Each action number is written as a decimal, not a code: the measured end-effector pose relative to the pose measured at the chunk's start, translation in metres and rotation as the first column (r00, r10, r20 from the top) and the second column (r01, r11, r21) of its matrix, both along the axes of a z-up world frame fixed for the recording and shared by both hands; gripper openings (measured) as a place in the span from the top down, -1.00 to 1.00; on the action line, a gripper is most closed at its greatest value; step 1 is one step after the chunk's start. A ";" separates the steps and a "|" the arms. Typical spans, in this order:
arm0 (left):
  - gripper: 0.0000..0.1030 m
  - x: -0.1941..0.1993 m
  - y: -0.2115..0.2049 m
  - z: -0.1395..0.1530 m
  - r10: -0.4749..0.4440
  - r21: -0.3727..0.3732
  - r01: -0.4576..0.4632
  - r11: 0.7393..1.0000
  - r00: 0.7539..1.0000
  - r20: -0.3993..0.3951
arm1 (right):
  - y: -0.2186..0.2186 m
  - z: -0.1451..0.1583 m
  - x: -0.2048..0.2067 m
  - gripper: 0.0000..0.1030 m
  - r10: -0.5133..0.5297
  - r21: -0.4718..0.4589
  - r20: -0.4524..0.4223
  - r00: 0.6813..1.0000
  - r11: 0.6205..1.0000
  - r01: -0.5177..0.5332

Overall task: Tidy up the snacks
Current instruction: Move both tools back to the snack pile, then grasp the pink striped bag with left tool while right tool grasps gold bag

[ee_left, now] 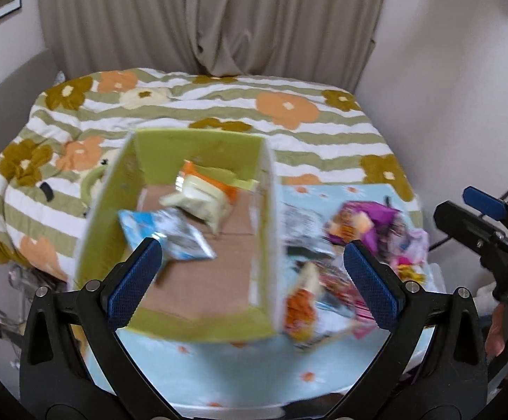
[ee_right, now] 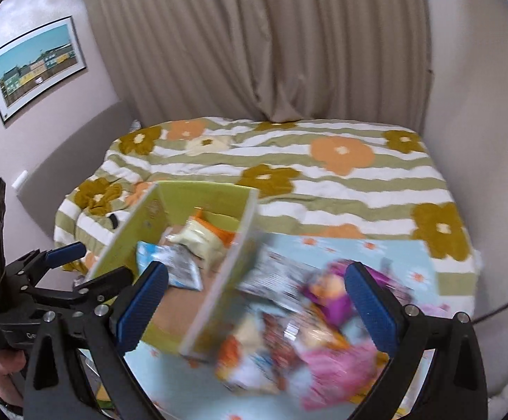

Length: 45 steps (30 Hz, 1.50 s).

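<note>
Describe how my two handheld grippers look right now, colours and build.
The left gripper and right gripper match: matte black plastic frames with triangular cutouts and silver bolt heads, and two fingers faced with textured blue pads. White lettering, unreadable, marks the left unit's body in the right wrist view. A bare hand grips its handle.

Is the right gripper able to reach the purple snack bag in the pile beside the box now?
Probably yes. The right gripper is open and empty above the pile, and the purple snack bag lies on top between its fingers, outside the box. Nothing covers it, though the picture is blurred.
</note>
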<state>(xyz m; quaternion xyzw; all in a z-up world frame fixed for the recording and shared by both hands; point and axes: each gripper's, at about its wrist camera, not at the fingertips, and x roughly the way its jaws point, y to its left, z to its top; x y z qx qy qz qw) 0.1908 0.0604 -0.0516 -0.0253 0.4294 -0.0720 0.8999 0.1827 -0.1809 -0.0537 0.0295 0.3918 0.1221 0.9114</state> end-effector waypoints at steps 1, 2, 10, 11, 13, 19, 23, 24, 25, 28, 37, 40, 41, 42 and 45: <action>-0.99 -0.007 -0.012 -0.003 -0.003 -0.005 0.003 1.000 1.000 -0.004 | -0.015 -0.001 -0.009 -0.95 -0.027 -0.012 0.006 1.000 1.000 0.027; -0.99 -0.013 -0.021 -0.005 -0.006 -0.012 0.006 1.000 1.000 -0.006 | -0.026 -0.002 -0.013 -0.95 -0.040 -0.014 0.008 0.999 0.999 0.040; -0.99 -0.046 -0.100 -0.041 -0.042 -0.047 0.038 0.998 0.996 -0.075 | -0.111 -0.029 -0.049 -0.95 -0.128 0.012 -0.033 0.991 0.992 0.129; -0.99 -0.046 -0.107 -0.047 -0.046 -0.058 0.040 0.998 0.995 -0.093 | -0.120 -0.034 -0.051 -0.95 -0.138 0.019 -0.042 0.989 0.990 0.139; -0.99 -0.047 -0.120 -0.062 -0.054 -0.077 0.045 0.996 0.991 -0.126 | -0.136 -0.047 -0.059 -0.95 -0.160 0.028 -0.060 0.985 0.986 0.162; -0.99 -0.040 -0.154 -0.114 -0.093 -0.139 0.060 0.988 0.965 -0.245 | -0.166 -0.095 -0.061 -0.95 -0.201 0.053 -0.144 0.969 0.976 0.211; -0.99 -0.031 -0.173 -0.147 -0.104 -0.159 0.059 0.986 0.950 -0.294 | -0.177 -0.130 -0.060 -0.95 -0.219 0.062 -0.178 0.959 0.970 0.233; -0.99 -0.029 -0.178 -0.154 -0.107 -0.159 0.061 0.985 0.949 -0.297 | -0.181 -0.137 -0.059 -0.95 -0.223 0.068 -0.182 0.958 0.969 0.238; -0.98 -0.027 -0.183 -0.161 -0.110 -0.158 0.065 0.985 0.948 -0.299 | -0.184 -0.145 -0.058 -0.95 -0.232 0.067 -0.188 0.954 0.966 0.248; -0.87 -0.017 -0.195 -0.180 -0.116 -0.151 0.071 0.986 0.941 -0.319 | -0.190 -0.158 -0.056 -0.95 -0.244 0.071 -0.205 0.948 0.962 0.263; -0.71 0.001 -0.223 -0.212 -0.151 -0.090 0.129 0.988 0.936 -0.319 | -0.185 -0.181 -0.048 -0.94 -0.246 0.080 -0.242 0.938 0.959 0.272; -0.61 0.002 -0.228 -0.219 -0.172 -0.094 0.149 0.984 0.929 -0.327 | -0.181 -0.185 -0.044 -0.88 -0.237 0.082 -0.250 0.939 0.961 0.265; -0.60 0.002 -0.228 -0.220 -0.177 -0.095 0.155 0.983 0.929 -0.325 | -0.180 -0.186 -0.043 -0.88 -0.234 0.082 -0.253 0.939 0.962 0.261; -0.58 0.002 -0.229 -0.221 -0.185 -0.093 0.163 0.982 0.930 -0.319 | -0.178 -0.187 -0.042 -0.87 -0.232 0.079 -0.255 0.939 0.963 0.259; -0.53 0.002 -0.225 -0.222 -0.203 -0.117 0.174 0.978 0.926 -0.317 | -0.175 -0.191 -0.040 -0.79 -0.221 0.100 -0.265 0.938 0.962 0.255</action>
